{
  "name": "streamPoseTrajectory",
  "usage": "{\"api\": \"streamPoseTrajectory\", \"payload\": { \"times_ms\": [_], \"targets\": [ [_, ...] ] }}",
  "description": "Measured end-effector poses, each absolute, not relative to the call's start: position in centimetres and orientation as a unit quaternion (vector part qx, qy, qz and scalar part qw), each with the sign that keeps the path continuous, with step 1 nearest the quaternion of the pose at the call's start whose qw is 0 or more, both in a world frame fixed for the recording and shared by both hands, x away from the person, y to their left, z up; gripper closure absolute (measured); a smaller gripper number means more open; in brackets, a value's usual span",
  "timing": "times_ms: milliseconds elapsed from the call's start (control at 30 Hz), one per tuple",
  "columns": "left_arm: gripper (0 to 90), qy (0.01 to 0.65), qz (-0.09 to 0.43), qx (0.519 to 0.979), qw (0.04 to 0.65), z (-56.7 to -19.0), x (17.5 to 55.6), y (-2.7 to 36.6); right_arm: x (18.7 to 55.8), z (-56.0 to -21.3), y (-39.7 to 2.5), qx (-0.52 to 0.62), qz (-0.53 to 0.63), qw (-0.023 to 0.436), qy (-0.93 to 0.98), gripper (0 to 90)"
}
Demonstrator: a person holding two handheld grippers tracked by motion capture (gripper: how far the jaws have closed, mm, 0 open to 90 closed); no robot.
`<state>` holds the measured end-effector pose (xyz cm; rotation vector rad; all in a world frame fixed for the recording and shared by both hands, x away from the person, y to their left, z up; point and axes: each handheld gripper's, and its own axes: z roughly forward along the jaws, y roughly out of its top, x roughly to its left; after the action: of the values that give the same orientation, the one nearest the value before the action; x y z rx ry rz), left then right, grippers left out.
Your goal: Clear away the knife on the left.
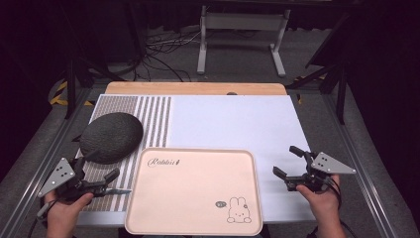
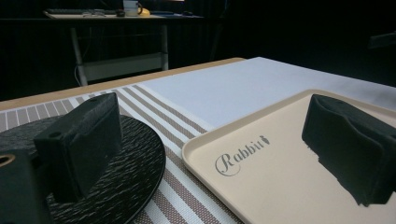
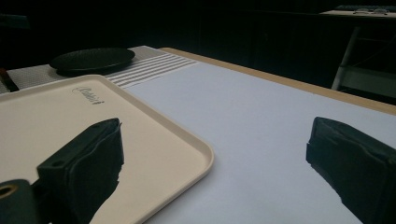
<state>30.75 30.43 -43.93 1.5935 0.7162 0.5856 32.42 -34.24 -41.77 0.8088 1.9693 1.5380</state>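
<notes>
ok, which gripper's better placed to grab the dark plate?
Left. The left gripper sits open right beside the plate; the right gripper is across the tray.

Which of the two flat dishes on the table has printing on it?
The beige tray, nearest the person: it bears the word "Rabbit" and a small rabbit drawing. The dark round plate on the striped mat is plain.

Overhead forward-down, two low views sharing tray (image 1: 193,193)
</notes>
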Motion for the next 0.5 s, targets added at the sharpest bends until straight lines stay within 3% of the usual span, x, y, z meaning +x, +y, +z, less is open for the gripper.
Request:
{"api": "streamPoseTrajectory", "payload": {
  "times_ms": [500],
  "targets": [
    [6.2, 0.329, 0.221, 0.702, 0.592, -43.22, 30.64, 30.72, 32.55, -41.82, -34.28, 0.297, 0.565, 0.256, 0.726, 5.2]
  ]
}}
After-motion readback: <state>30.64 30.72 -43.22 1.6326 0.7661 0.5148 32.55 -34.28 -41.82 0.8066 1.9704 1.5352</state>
